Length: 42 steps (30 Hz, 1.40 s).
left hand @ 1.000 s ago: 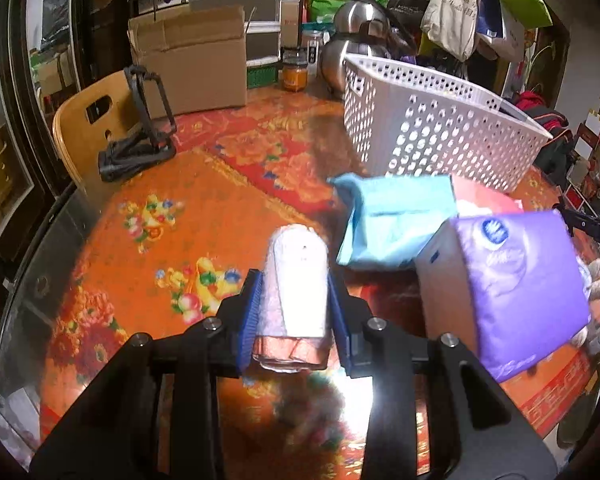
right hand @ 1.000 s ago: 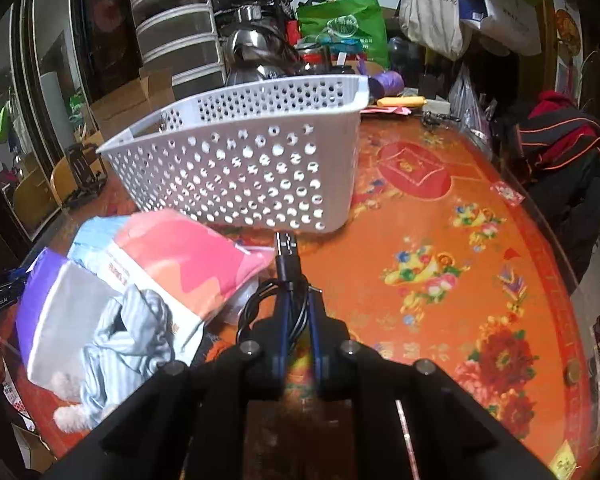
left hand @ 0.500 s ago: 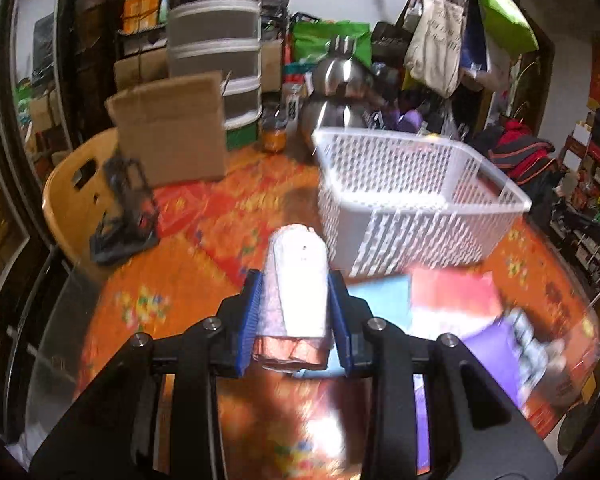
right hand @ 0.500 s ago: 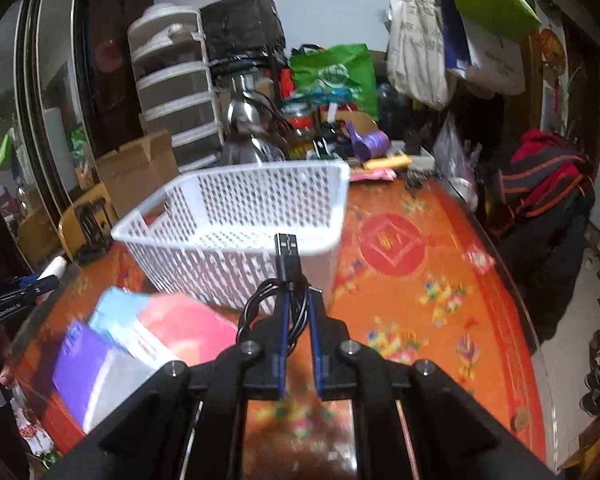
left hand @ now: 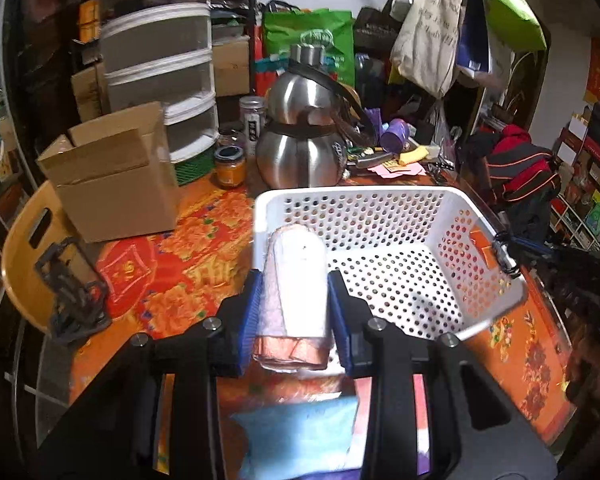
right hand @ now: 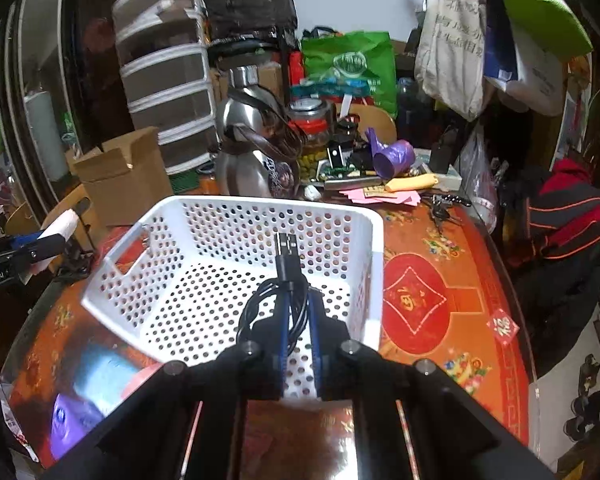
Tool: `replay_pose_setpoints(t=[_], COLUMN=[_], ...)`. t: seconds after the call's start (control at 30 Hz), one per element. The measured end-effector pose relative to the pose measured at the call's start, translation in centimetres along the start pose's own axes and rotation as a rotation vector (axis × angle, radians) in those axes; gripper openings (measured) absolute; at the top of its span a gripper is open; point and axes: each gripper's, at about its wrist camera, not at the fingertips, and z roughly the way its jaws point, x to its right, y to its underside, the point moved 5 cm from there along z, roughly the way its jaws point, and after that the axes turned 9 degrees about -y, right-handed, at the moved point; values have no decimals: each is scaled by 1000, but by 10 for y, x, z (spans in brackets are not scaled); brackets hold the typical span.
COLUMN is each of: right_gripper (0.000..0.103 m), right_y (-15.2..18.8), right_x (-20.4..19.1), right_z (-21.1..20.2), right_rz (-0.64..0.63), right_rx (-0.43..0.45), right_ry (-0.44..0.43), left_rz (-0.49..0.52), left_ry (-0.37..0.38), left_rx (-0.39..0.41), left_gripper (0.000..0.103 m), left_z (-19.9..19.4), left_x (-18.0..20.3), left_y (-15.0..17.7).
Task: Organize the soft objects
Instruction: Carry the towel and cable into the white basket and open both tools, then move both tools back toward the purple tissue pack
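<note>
I am holding my left claw (left hand: 294, 312) clamped across the middle of a rolled towel (left hand: 296, 284), soft and light. My right claw (right hand: 298, 312) is pinching a limp coiled cable (right hand: 278, 300), nearly together. The white basket (right hand: 370, 224) is sitting at twelve o'clock on the counter (right hand: 452, 320).

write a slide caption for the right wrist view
Right gripper shut on a coiled black usb cable, above the empty white perforated plastic basket.

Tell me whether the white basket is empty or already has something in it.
Empty. Both wrist views show the white basket with a bare perforated floor; the rolled towel and black cable are held above it in the tongs.
</note>
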Motion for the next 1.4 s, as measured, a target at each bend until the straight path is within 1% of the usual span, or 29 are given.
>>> replay_pose_setpoints(t=[0.13, 0.23, 0.3, 0.43, 0.5, 0.63, 0.73, 0.87, 1.03, 1.1, 1.13, 1.17, 1.2, 1.23, 1.27, 1.3, 1.33, 1.37, 1.4], right_gripper=[8, 8, 8, 8, 8, 8, 8, 8, 8, 8, 8, 8, 8, 12, 26, 37, 60, 67, 67], right_y=[-5, -3, -1, 3, 8, 12, 14, 14, 14, 14, 14, 14, 13, 11, 10, 9, 8, 7, 7], right_x=[5, 8, 6, 5, 4, 6, 7, 6, 3, 3, 2, 3, 3, 2, 2, 1, 2, 1, 2], right_z=[29, 53, 65, 75, 84, 92, 95, 95, 95, 95, 94, 93, 91, 86, 84, 80, 77, 76, 72], right_rz=[6, 7, -12, -3, -16, -8, -12, -12, -33, -36, -35, -32, -27, -21, -21, -25, -31, -38, -46], right_rx=[-57, -105, -134, -154, -186, -206, -222, -222, -225, -222, -222, -217, -205, -187, -179, -170, -166, -161, -150], right_ry=[18, 48, 63, 48, 57, 60, 62, 53, 63, 67, 66, 63, 64, 62, 58, 59, 71, 84, 102], left_rz=[9, 21, 29, 33, 36, 55, 49, 40, 46, 34, 29, 25, 23, 21, 21, 19, 17, 14, 11], left_ry=[10, 15, 11, 15, 9, 9, 10, 12, 12, 24, 30, 33, 27, 10, 5, 6, 10, 14, 13], left_rx=[-66, -117, -136, -200, -211, -235, -244, -256, -253, -243, -233, -221, -201, -171, -152, -142, -136, -129, -121], left_gripper=[30, 30, 30, 30, 30, 30, 31, 31, 31, 34, 45, 60, 68, 77, 80, 80, 81, 81, 82], left_z=[31, 53, 65, 89, 95, 107, 111, 116, 115, 111, 107, 104, 99, 92, 86, 81, 77, 73, 68], left_x=[21, 37, 44, 52, 54, 58, 58, 57, 59, 59, 58, 58, 57, 54, 53, 51, 50, 48, 45], left_y=[-10, -10, -6, 5, 10, 19, 20, 24, 25, 24, 22, 21, 19, 17, 16, 15, 15, 14, 14])
